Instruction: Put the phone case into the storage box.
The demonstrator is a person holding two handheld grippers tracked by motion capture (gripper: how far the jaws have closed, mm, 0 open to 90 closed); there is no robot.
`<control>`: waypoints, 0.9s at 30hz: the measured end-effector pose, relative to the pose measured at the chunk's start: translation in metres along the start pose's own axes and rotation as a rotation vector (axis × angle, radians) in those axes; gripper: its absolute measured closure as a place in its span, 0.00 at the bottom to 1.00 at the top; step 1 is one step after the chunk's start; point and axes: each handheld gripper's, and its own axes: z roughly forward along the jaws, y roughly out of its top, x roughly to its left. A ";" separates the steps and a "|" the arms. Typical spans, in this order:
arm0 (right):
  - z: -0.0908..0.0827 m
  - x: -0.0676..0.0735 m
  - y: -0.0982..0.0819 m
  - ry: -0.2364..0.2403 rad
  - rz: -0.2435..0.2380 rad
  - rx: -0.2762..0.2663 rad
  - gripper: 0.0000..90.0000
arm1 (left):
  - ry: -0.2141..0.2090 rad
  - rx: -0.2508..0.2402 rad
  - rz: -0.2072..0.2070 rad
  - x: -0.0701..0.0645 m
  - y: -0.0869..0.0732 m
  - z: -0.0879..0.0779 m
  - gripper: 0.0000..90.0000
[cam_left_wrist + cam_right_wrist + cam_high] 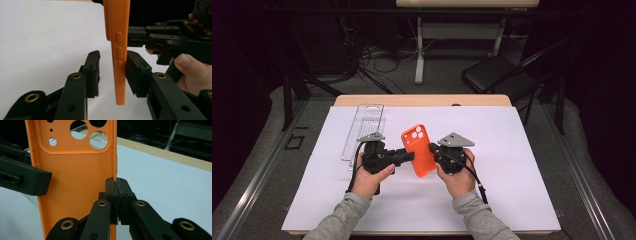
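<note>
A wooden table [422, 100] carries a large white sheet [492, 190] that covers nearly all of its top. Behind the table, on the grey floor, stands a black chair [492, 75] and the legs of a second desk [419, 60], with cables lying near them.

On the far left part of the sheet lies a long clear plastic tray [362, 127], flat and well apart from the hands.

Above the middle of the sheet an orange phone case [418, 149] is held off the paper, upright and slightly tilted, its camera holes at the top. It sits between the two grippers.

The right gripper [117, 195] is clenched tight on one long edge of the case, its two black pads pressed together over the thin wall. In the high view the right hand [457, 175] holds it just right of the case.

The left gripper [112, 72] straddles the opposite long edge, the one with the side buttons. One pad touches the case beside the buttons, while the other stands a little apart from it, so the case is between the jaws but not yet squeezed.
</note>
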 end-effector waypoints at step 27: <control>0.004 0.007 -0.003 0.019 -0.015 0.006 0.99 | -0.053 0.037 -0.119 0.005 -0.002 -0.001 0.87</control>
